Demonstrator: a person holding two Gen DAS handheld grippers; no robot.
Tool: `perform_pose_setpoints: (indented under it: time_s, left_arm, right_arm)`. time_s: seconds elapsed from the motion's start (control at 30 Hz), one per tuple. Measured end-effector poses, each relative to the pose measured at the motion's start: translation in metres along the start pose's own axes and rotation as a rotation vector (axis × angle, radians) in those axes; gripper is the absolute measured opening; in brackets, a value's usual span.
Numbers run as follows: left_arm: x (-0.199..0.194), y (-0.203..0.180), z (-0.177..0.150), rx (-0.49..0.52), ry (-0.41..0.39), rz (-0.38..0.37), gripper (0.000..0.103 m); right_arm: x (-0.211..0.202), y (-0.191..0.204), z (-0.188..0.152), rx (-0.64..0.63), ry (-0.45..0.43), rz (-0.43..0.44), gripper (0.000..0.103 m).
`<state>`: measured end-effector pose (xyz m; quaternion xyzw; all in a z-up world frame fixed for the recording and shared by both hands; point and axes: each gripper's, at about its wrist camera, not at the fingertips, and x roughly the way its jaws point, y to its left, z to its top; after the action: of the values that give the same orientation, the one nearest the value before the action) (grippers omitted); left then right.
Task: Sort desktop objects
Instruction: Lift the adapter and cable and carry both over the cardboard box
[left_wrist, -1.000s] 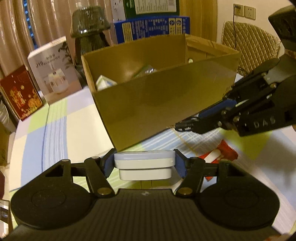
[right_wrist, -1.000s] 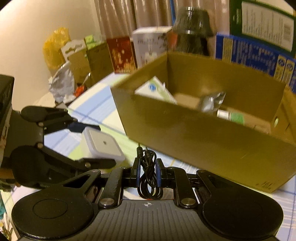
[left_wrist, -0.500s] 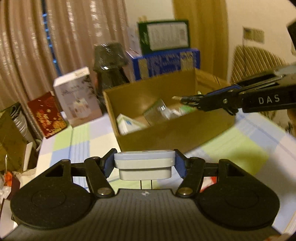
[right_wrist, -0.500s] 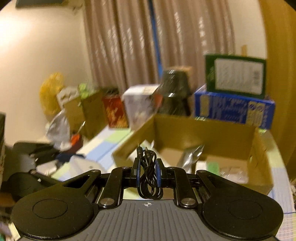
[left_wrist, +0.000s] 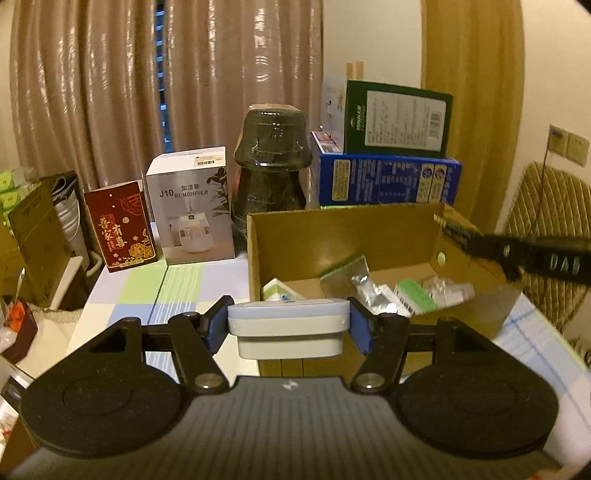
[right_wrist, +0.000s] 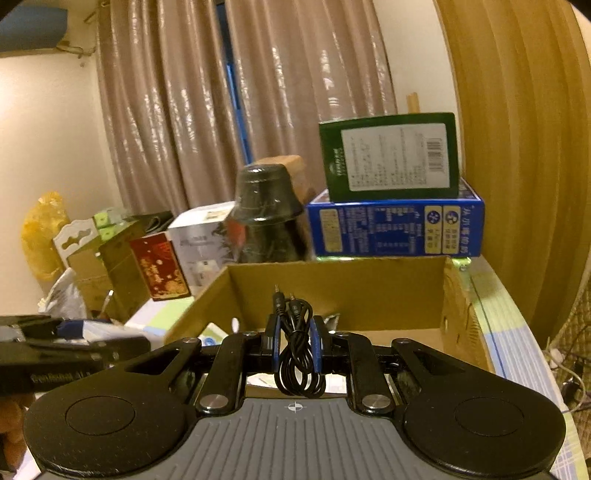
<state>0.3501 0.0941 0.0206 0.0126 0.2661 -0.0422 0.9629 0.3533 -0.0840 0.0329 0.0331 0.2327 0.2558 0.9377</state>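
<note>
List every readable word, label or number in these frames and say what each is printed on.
"J10 HUMIDIFIER", beside Chinese "加湿器": white humidifier box.
"DAS": right gripper arm, seen from the left wrist.
"吾家有喜", gold characters, roughly legible: red box.
Blue box, green box, packets in the cardboard box: print too small.
Lettering on left gripper arm in right view: blurred.

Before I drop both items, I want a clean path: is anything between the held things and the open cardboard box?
Nothing visible blocks either. The white charger and the black cable sit just short of the cardboard box, whose top is open.
</note>
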Motion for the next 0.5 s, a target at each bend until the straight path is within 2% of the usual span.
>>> perform_pose_setpoints:
  time_s: [0.23,0.5]
  left_arm:
    - [0.015,-0.010,0.017,-0.008,-0.031,-0.007,0.060]
    - [0.039,-0.012,0.020,-0.032,-0.012,-0.025,0.060]
  right_arm:
    - [0.006,-0.009,0.002,0.016,-0.012,-0.035,0.013]
    - [0.021,-0.019,0.002,0.028,0.002,-0.064,0.013]
